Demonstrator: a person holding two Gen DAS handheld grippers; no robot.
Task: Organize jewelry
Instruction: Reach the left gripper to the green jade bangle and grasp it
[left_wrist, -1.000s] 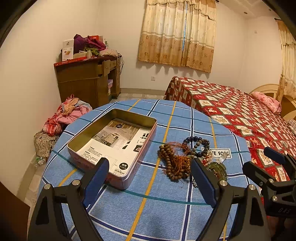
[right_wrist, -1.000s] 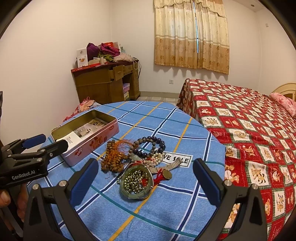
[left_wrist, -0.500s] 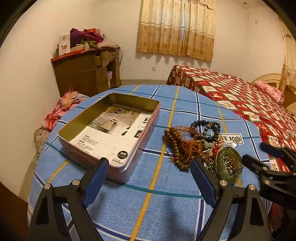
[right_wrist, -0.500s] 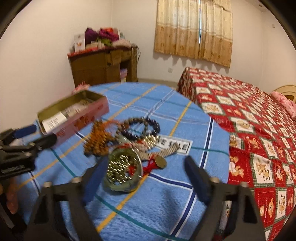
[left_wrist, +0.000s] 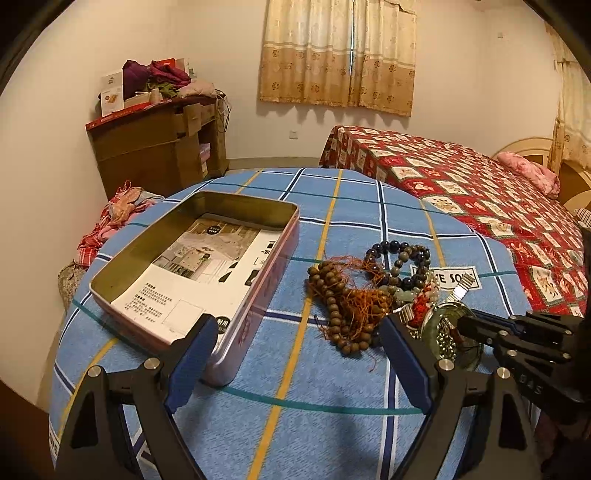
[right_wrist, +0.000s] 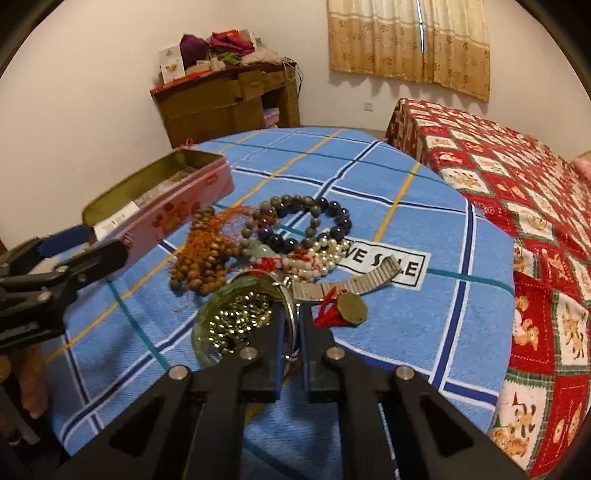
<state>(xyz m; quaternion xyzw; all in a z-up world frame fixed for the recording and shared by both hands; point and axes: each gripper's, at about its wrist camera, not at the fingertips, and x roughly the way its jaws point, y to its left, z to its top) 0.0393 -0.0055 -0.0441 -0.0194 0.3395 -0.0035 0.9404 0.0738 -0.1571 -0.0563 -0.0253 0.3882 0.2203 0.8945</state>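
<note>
At lower centre, the right gripper (right_wrist: 291, 325) pinches the rim of a green glass bangle (right_wrist: 207, 332) beside tangled bead bracelets (right_wrist: 295, 229). The left gripper (left_wrist: 295, 354) stands spread near an open pink tin (left_wrist: 258, 280).

The right claw (right_wrist: 291, 325) pinches the green bangle's (right_wrist: 201, 332) rim.

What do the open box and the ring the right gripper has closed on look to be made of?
Open box: thin metal tin, dull gold inside, glossy pink printed outside, rolled rim.
Bangle: translucent pale green, glossy, likely jade or glass; the right gripper pinches its rim.
</note>
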